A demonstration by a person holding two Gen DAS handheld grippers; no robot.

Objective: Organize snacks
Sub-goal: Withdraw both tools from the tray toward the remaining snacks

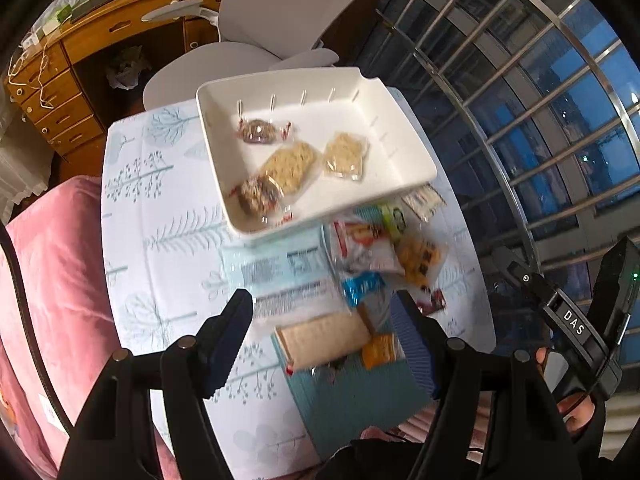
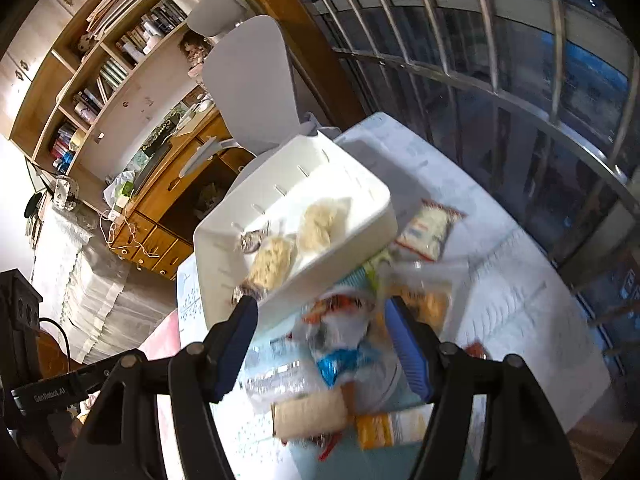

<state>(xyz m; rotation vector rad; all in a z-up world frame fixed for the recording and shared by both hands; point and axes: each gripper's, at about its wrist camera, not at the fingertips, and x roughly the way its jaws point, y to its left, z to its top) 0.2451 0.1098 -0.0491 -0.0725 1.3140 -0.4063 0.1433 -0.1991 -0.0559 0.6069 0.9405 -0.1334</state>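
A white plastic tray (image 1: 400, 152) with smooth walls, rounded corners and short slots cut along its sides sat on the desk (image 1: 160, 208), which was covered by a pale cloth printed with blue-grey trees. Four clear-wrapped snacks lay in the tray: two crumbly beige bars (image 1: 292, 168) of rough, grainy texture, side by side, and two darker round sweets (image 1: 258, 131) in twisted clear wrappers with red-striped ends. One sweet lay near the tray's far wall, the other (image 1: 258, 198) at the near corner, touching a bar.

Just in front of the tray, a loose pile of snacks (image 1: 372, 248) lay on the cloth and on a teal ribbed mat (image 1: 352, 396): glossy crinkled packets in red, blue, green and orange, a flat tan wafer bar (image 1: 326, 338) in clear film, and a clear bag with printed text (image 1: 288, 280). Blur kept the pile from being counted exactly.

The left hand-held gripper (image 1: 324, 340) hung over the wafer bar with its two ribbed blue pads set wide apart, holding nothing. The right hand-held gripper (image 2: 322, 346) hung over the same pile, its jaws likewise wide and empty. Its black body (image 1: 576, 320) also showed at the right edge of the left view.

Behind the desk stood one grey chair (image 1: 280, 12).
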